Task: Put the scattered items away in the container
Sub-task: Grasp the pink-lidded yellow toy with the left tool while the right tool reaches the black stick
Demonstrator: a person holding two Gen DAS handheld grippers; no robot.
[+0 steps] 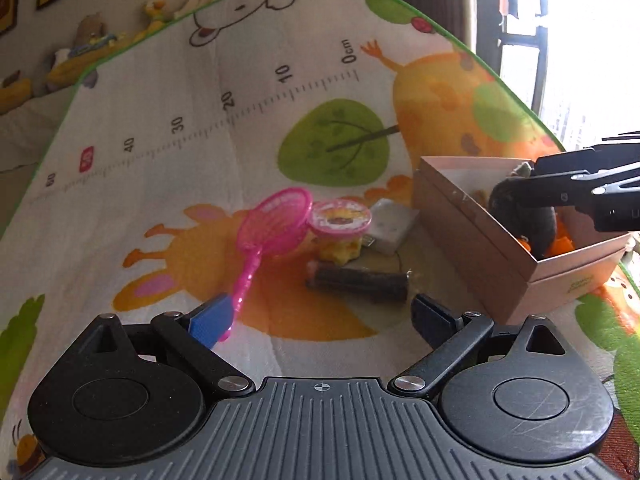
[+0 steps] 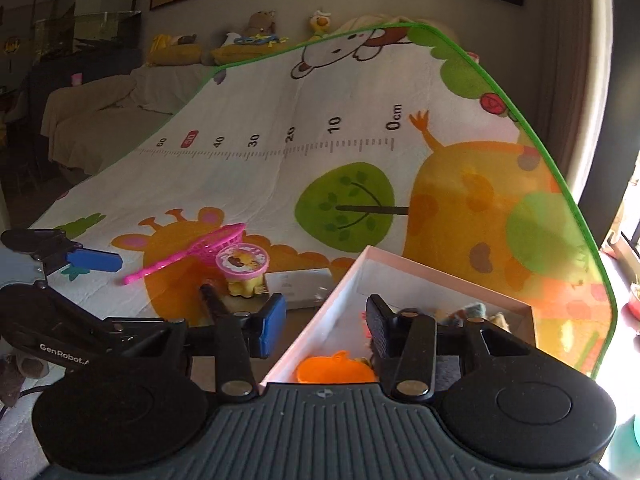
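Note:
A pink toy net (image 1: 276, 220), a pink-lidded yellow cup (image 1: 340, 224), a white box (image 1: 390, 224) and a dark cylinder (image 1: 360, 280) lie together on the play mat (image 1: 200, 92). My left gripper (image 1: 320, 316) is open just short of the cylinder, and its blue finger (image 1: 212, 322) touches the net's handle. To the right stands the cardboard box (image 1: 480, 248), which holds an orange toy (image 2: 336, 368) and a dark item (image 1: 536, 228). My right gripper (image 2: 326, 330) hangs open over the box's left wall (image 2: 320, 320) with nothing between its fingers.
The mat's green edge (image 2: 560, 184) runs close behind the box. Plush toys (image 2: 260, 24) line a covered sofa (image 2: 120, 96) at the far end. Bright windows (image 1: 580, 40) are on the right. Bare mat lies left of the net.

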